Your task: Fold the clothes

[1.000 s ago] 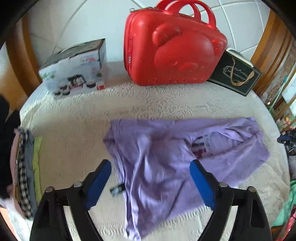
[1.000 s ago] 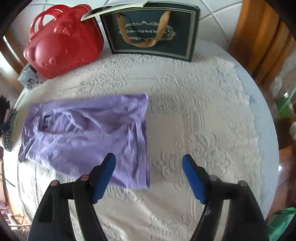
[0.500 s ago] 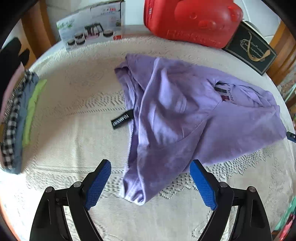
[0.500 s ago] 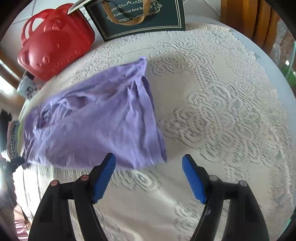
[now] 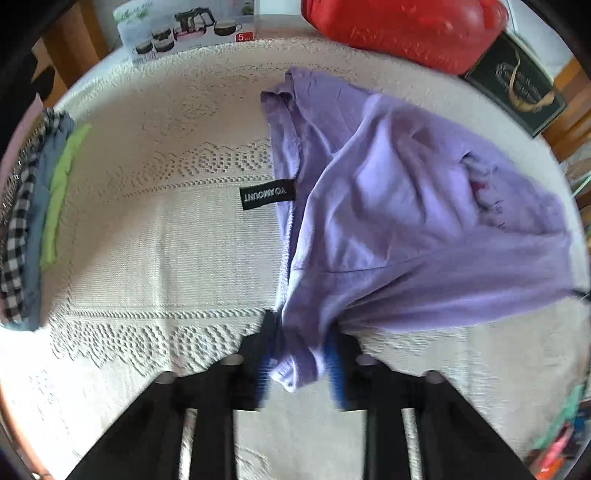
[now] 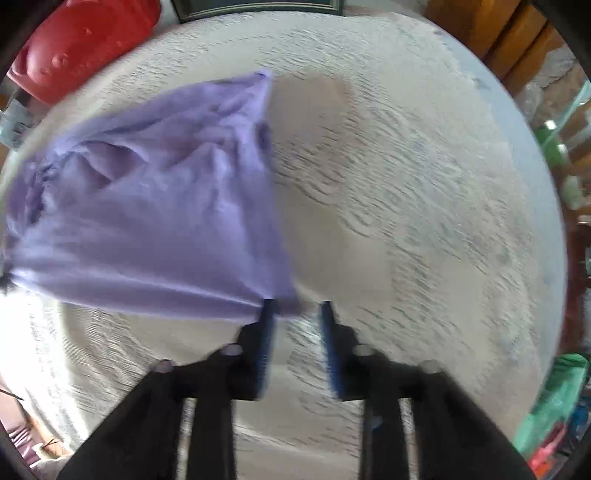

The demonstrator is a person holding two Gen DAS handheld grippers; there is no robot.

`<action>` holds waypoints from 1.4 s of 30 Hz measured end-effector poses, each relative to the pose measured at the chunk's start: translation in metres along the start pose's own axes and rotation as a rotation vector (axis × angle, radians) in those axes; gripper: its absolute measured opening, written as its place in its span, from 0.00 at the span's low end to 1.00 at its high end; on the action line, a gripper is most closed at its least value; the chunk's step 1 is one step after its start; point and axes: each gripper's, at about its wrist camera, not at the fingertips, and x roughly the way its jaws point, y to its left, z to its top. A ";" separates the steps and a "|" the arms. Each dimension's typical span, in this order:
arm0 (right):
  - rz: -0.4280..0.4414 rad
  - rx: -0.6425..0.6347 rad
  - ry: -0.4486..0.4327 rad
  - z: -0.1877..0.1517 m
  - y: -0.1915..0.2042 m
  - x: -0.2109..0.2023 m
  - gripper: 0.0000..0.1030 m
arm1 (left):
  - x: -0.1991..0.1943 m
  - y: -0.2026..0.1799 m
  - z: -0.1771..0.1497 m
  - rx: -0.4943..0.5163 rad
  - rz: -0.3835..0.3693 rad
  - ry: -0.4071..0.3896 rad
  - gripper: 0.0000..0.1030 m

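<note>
Red case (image 5: 402, 29), cup-set box (image 5: 184, 29)

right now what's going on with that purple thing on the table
A person is folding a purple garment on a table covered by a white lace tablecloth, with a hand-held gripper in each hand. The left hand-held gripper is closed on the near left corner of the fabric. The right hand-held gripper has its fingers nearly together at the near right corner, with cloth between them, though blur hides how firm that grip is. The near edge looks pulled taut between the two.
</note>
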 end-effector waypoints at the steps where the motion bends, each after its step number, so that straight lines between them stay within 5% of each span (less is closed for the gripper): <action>1: 0.000 0.008 -0.033 -0.001 -0.002 -0.009 0.36 | -0.013 -0.001 0.001 0.005 -0.017 -0.034 0.77; 2: 0.001 0.016 -0.068 -0.001 -0.005 -0.019 0.36 | -0.025 -0.002 0.003 0.013 -0.029 -0.063 0.84; 8: 0.184 0.035 -0.235 0.048 -0.001 -0.058 0.36 | -0.047 -0.018 0.033 0.067 0.001 -0.136 0.84; 16: 0.271 0.157 -0.150 0.116 -0.011 -0.016 0.36 | -0.012 -0.026 0.071 0.048 0.013 -0.095 0.84; 25: 0.284 0.127 -0.032 0.139 0.000 0.024 0.36 | 0.022 -0.031 0.100 0.034 0.012 -0.048 0.84; 26: 0.255 0.097 -0.024 0.142 0.005 0.027 0.34 | 0.025 -0.032 0.101 0.036 0.009 -0.042 0.84; 27: 0.226 0.066 -0.016 0.144 0.010 0.030 0.08 | 0.028 -0.033 0.101 0.038 0.008 -0.036 0.84; 29: 0.184 -0.009 -0.084 0.151 0.020 0.016 0.01 | 0.033 -0.037 0.101 0.048 0.005 -0.024 0.84; 32: 0.307 -0.097 -0.306 0.149 0.018 -0.042 0.01 | 0.040 -0.045 0.097 0.078 0.008 -0.006 0.84; 35: 0.364 -0.197 -0.399 0.120 0.007 -0.076 0.01 | 0.042 -0.046 0.094 0.092 0.014 -0.003 0.84; 38: 0.373 -0.261 -0.299 0.088 0.000 -0.064 0.01 | 0.036 -0.040 0.096 0.085 0.013 -0.018 0.84; 42: 0.251 -0.293 -0.118 0.057 -0.005 -0.028 0.04 | 0.025 -0.029 0.106 0.059 0.023 -0.056 0.84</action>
